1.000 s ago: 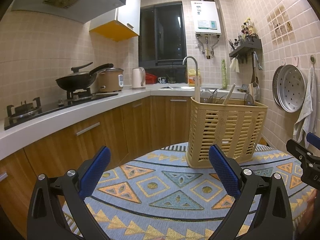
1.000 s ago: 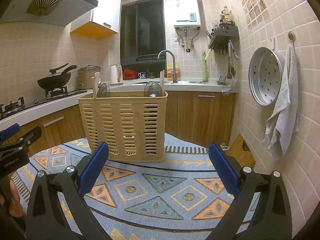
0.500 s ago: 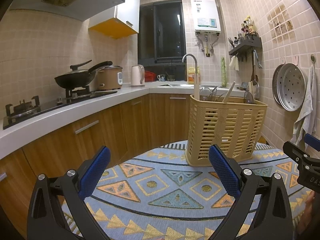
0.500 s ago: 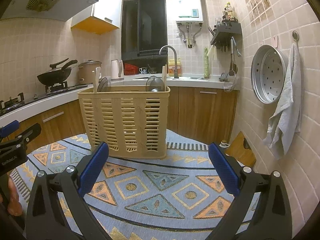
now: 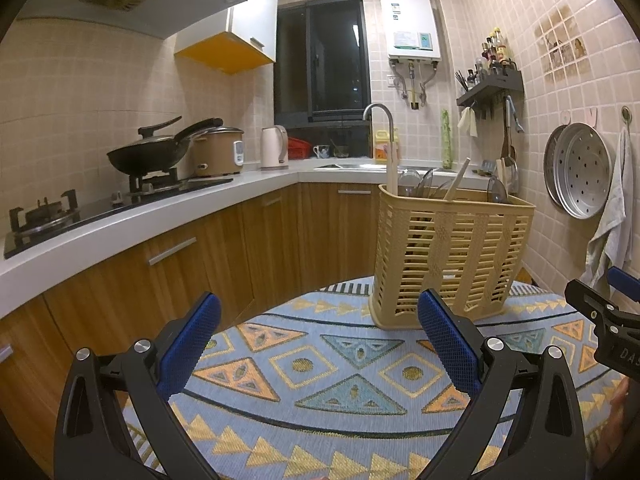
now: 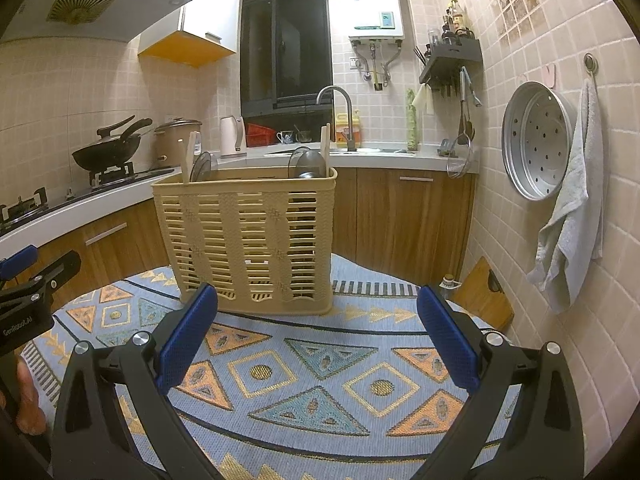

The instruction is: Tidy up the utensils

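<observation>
My left gripper (image 5: pixel 318 336) and right gripper (image 6: pixel 316 330) both gape wide and empty; the basket (image 6: pixel 248 240) stands upright at the mat's (image 6: pixel 320 360) far edge, nearer my right.

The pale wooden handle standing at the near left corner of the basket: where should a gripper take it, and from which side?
Grip the wooden handle on the bare stretch above the basket rim, probably coming down from above with the jaws closing across its flat faces. It stands nearly upright and the slatted walls block side access lower down. Both the right gripper and left gripper are open and empty.
</observation>
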The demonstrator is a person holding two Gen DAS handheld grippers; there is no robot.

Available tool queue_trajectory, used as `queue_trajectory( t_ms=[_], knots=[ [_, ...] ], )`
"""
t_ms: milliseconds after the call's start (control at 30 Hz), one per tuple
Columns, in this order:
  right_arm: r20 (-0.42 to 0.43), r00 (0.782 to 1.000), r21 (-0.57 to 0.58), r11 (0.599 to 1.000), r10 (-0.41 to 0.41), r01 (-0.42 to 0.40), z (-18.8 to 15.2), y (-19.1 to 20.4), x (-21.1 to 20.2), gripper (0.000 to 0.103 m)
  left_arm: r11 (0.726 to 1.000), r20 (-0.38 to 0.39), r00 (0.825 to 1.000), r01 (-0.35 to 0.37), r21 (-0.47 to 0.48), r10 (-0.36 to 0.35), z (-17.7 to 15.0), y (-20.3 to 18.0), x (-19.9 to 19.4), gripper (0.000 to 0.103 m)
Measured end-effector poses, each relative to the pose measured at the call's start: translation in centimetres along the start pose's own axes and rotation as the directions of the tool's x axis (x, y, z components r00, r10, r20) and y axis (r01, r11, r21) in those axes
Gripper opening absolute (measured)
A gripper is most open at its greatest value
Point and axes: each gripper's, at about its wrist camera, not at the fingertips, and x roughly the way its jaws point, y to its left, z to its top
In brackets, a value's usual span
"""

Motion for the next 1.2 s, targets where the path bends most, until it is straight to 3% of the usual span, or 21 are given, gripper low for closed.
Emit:
queue_trajectory(
  t_ms=[1200],
  knots=[
    [-0.007,1.0,0.001,1.0,0.0,0.0,0.1,0.11,0.22,0.095,1.0,0.0,1.0,0.001,0.003,-0.001,-0.01,-0.2,-0.07,0.095]
  ],
)
